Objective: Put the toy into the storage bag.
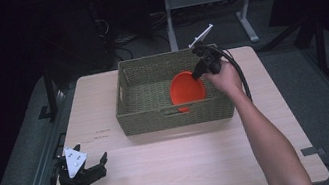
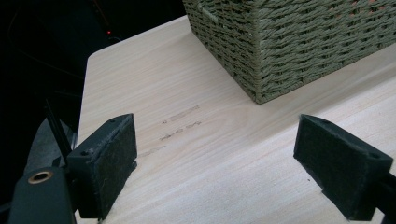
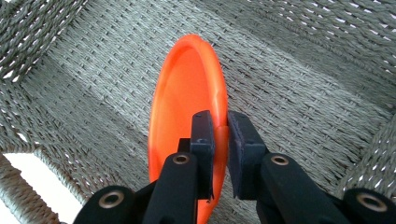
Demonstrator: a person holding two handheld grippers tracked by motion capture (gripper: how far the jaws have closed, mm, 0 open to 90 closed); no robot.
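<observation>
Nearest you, your left claw (image 1: 94, 166) hovers at the worktop's (image 1: 189, 159) front left corner, jaws spread wide with nothing between them. Just beyond it a few faint printed marks (image 2: 180, 122) lie on the wood, too blurred to read. Farther on sits one woven basket (image 1: 146, 118), its near wall hiding the lower edge of the single orange plate (image 1: 186, 89) tilted inside it. Your right claw (image 1: 198, 73) is clamped on that plate's rim.
</observation>
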